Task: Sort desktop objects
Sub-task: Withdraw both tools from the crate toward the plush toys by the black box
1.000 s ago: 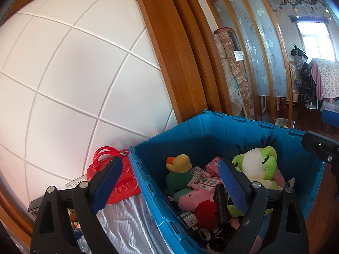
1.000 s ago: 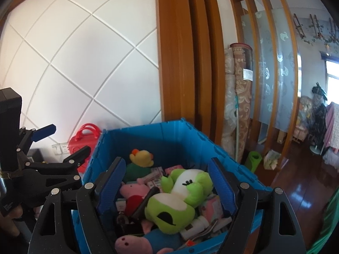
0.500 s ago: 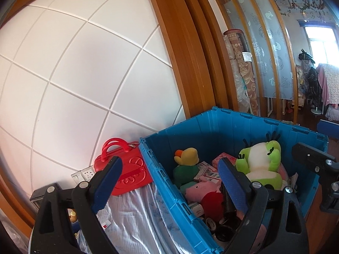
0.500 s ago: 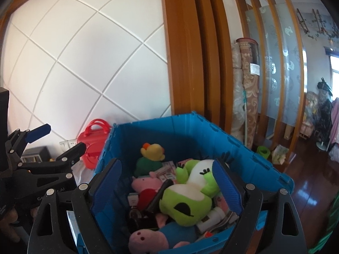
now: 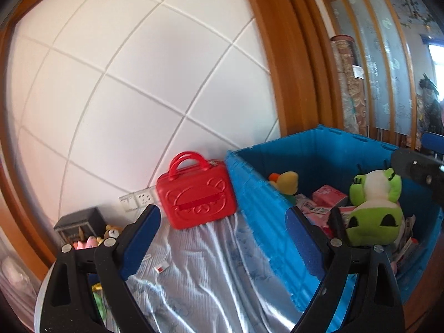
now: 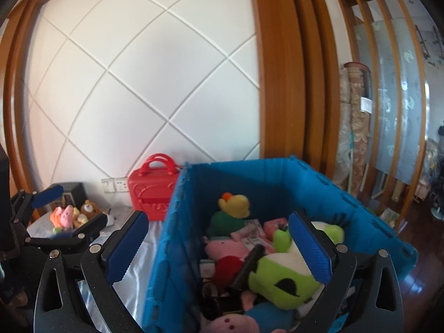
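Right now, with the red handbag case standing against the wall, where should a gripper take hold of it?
Probably by the twin loop handles on top of the red handbag case, coming from above. The case stands upright, tight beside the blue crate, leaving its broad faces too wide and that side blocked; the handles stand free.

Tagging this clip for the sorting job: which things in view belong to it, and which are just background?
Belongs to the job:
- blue crate
- green plush
- pink pig plush
- yellow duck plush
- red toy case
- small plush toys

Just lying about:
- wall socket
- rolled carpets
- wooden slat screen
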